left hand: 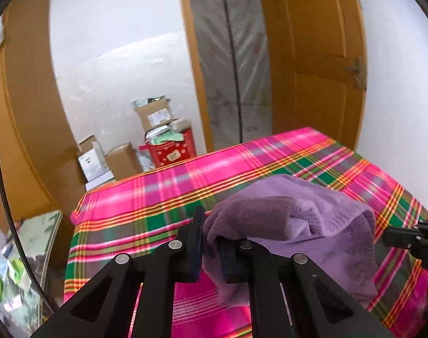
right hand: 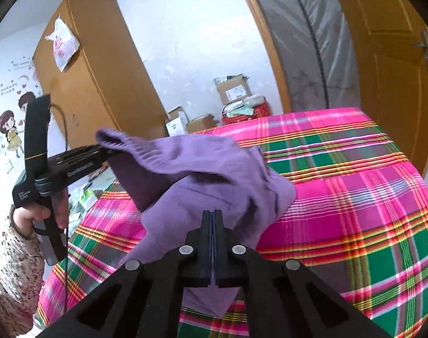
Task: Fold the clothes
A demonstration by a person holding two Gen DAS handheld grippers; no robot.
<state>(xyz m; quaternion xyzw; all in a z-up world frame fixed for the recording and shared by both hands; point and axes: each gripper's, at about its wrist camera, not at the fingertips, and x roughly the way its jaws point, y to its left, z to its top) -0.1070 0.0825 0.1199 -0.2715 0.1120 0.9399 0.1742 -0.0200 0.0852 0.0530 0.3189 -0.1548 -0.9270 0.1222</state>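
Note:
A purple knit garment (left hand: 298,214) is lifted in a bunch above the table's pink and green plaid cloth (left hand: 146,197). My left gripper (left hand: 214,232) is shut on a thick fold of it near the ribbed hem, and the fabric hides its right fingertip. In the right wrist view the garment (right hand: 202,169) drapes from the left gripper (right hand: 104,149) at the left down to my right gripper (right hand: 213,214). The right jaws are pressed together on a thin edge, with cloth showing above and below them. A hand (right hand: 31,214) in a floral sleeve holds the left gripper's handle.
The plaid table (right hand: 340,197) spreads to the right and far side. Behind it stand cardboard boxes (left hand: 154,115) and a red bag (left hand: 174,149) against the white wall. A wooden wardrobe (right hand: 95,79) stands at the left, a wooden door (right hand: 388,70) at the right.

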